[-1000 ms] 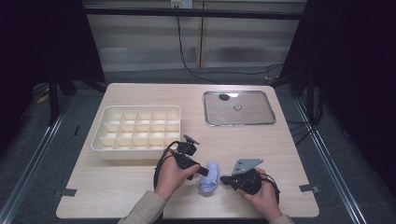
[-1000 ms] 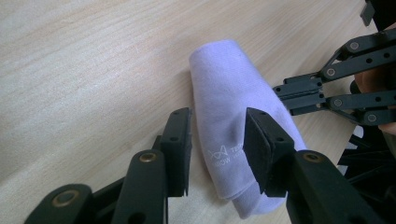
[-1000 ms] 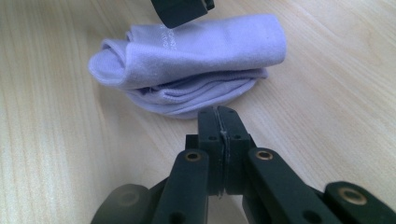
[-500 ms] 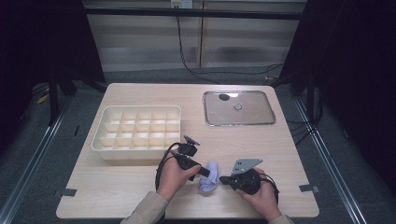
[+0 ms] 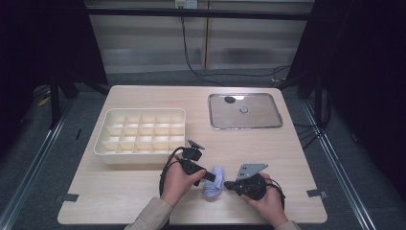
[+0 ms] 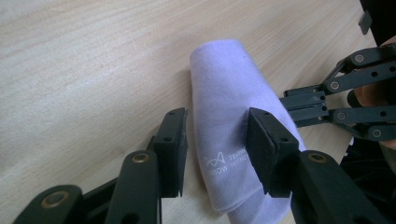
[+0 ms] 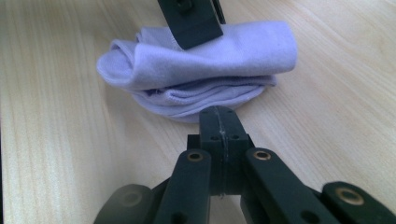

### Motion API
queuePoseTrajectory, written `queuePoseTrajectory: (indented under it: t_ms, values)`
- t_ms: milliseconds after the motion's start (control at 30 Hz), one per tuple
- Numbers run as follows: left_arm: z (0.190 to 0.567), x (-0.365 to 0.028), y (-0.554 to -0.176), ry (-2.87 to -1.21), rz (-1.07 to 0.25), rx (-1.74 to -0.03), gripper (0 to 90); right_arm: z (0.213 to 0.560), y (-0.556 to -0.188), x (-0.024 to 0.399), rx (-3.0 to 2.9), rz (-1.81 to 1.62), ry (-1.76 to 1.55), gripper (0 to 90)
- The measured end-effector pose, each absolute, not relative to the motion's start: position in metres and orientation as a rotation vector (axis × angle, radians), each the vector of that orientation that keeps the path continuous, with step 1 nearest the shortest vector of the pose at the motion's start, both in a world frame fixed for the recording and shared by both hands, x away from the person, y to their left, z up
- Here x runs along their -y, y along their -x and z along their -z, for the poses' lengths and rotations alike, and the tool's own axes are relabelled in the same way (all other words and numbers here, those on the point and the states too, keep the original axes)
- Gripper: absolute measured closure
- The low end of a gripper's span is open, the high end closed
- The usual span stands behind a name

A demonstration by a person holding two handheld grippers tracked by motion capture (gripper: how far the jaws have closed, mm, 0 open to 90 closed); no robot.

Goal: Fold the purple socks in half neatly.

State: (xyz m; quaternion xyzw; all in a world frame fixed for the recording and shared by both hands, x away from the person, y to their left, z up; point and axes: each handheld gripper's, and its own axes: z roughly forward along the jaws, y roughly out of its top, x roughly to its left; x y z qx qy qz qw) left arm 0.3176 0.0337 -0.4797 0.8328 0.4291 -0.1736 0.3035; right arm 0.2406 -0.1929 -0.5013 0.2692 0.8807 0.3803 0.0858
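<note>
A folded, rolled lavender cloth (image 5: 214,183) lies on the wooden table near its front edge, between the two hands. In the left gripper view the cloth (image 6: 224,93) bears small white printed letters. My left gripper (image 5: 208,176) straddles the cloth from the left; its jaws stand partly apart on either side of the roll, with a thin gap at one pad (image 6: 172,140). My right gripper (image 7: 220,122) is shut with nothing in it, its tip just short of the cloth (image 7: 205,60). Its linkage (image 6: 327,100) shows at the right of the left gripper view.
A cream tray (image 5: 139,111) divided into several compartments stands at the left middle of the table. A flat metal tray (image 5: 261,119) with a small round knob lies at the back right. Cables run on the floor behind the table.
</note>
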Motion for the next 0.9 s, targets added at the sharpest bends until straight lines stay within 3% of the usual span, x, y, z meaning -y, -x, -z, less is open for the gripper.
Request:
queuePoseTrajectory:
  t_ms: [900]
  values:
    - [0.4888, -0.0262, -0.3153, -2.176, 0.531, -1.156, 56.0, 0.5009, -0.2375, 0.1867, -2.628, -1.124, -0.784, 90.0]
